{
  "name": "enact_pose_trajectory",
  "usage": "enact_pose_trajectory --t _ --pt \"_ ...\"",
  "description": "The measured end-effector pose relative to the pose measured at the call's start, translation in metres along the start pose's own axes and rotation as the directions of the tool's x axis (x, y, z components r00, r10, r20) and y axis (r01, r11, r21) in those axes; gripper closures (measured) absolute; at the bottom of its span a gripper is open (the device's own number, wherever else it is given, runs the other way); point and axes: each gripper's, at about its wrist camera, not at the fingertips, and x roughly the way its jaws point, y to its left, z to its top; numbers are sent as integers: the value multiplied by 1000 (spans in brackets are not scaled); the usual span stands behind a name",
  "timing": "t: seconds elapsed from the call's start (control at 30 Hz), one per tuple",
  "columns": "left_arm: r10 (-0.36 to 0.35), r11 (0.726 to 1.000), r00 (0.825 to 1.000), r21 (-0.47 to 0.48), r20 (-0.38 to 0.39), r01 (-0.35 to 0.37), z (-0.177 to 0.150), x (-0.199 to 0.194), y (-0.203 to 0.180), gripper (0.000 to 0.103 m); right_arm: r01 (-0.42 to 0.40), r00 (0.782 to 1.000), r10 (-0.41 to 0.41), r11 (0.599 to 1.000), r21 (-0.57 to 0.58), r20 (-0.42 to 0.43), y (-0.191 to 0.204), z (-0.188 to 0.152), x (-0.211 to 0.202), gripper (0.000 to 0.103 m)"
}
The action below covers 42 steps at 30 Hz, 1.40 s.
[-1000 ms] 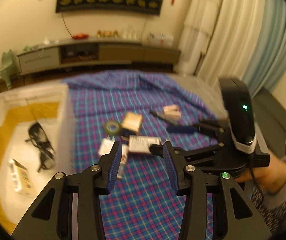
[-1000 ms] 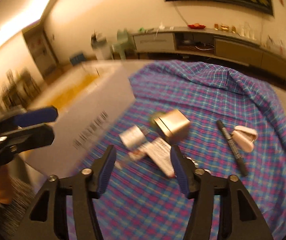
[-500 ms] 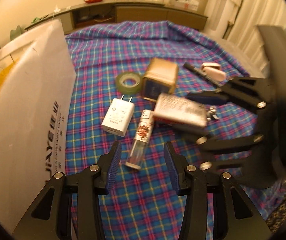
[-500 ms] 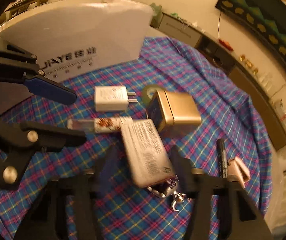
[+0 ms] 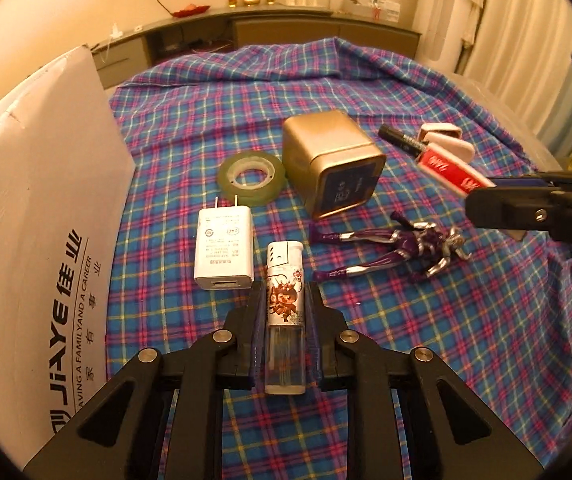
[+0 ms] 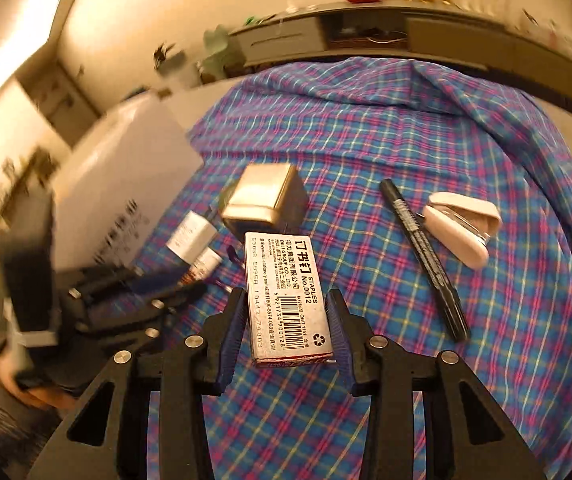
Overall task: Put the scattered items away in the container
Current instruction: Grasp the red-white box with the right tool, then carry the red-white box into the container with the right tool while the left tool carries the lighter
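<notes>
My left gripper (image 5: pixel 285 300) is shut on a clear lighter (image 5: pixel 285 312) with a cartoon print, low over the plaid cloth (image 5: pixel 425 344). My right gripper (image 6: pixel 287 312) is shut on a staples box (image 6: pixel 286 296) and holds it above the cloth; the box also shows at the right of the left wrist view (image 5: pixel 451 170). The white container box (image 5: pixel 34 216) stands at the left. On the cloth lie a white charger (image 5: pixel 224 246), a tape roll (image 5: pixel 252 176), a gold tin (image 5: pixel 331 162), a purple figurine (image 5: pixel 397 246), a black marker (image 6: pixel 423 258) and a pink stapler (image 6: pixel 461 228).
The cloth covers a round table whose edge curves off to the right. A low TV cabinet (image 5: pixel 278 26) runs along the far wall, with curtains (image 5: pixel 517 28) at the right. The other hand and gripper (image 6: pixel 98 296) sit left of my right gripper.
My left gripper came down and closed on the lighter. My right gripper closed on the staples box and lifted it off the purple figurine, which now lies uncovered.
</notes>
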Motion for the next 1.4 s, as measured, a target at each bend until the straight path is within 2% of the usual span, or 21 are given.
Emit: enact_pose_trajectory --t 0.23,0.47,0.73,1.0,1.23,1.4 --pt "-65 997 996 -34 63 68 5 -35 6 83 -36 998 36 999 8 48 12 -6 -27 61" --pt "-117 991 987 -53 112 124 6 -66 12 83 -18 997 21 999 -50 68 41 -13 -32 61" --pt "-149 985 974 -64 168 162 1 -102 24 83 6 991 6 996 -88 134 79 -17 -43 61" --pt "-175 978 956 -75 234 197 -4 -138 40 83 11 975 9 996 -92 222 114 -28 -66 61" --pt "-194 971 939 -82 286 225 -8 -164 52 83 -14 970 24 999 -43 243 129 -35 -75 61" --pt "-199 965 922 -97 331 243 -10 -185 64 83 -24 968 37 998 -56 249 151 -35 -82 61"
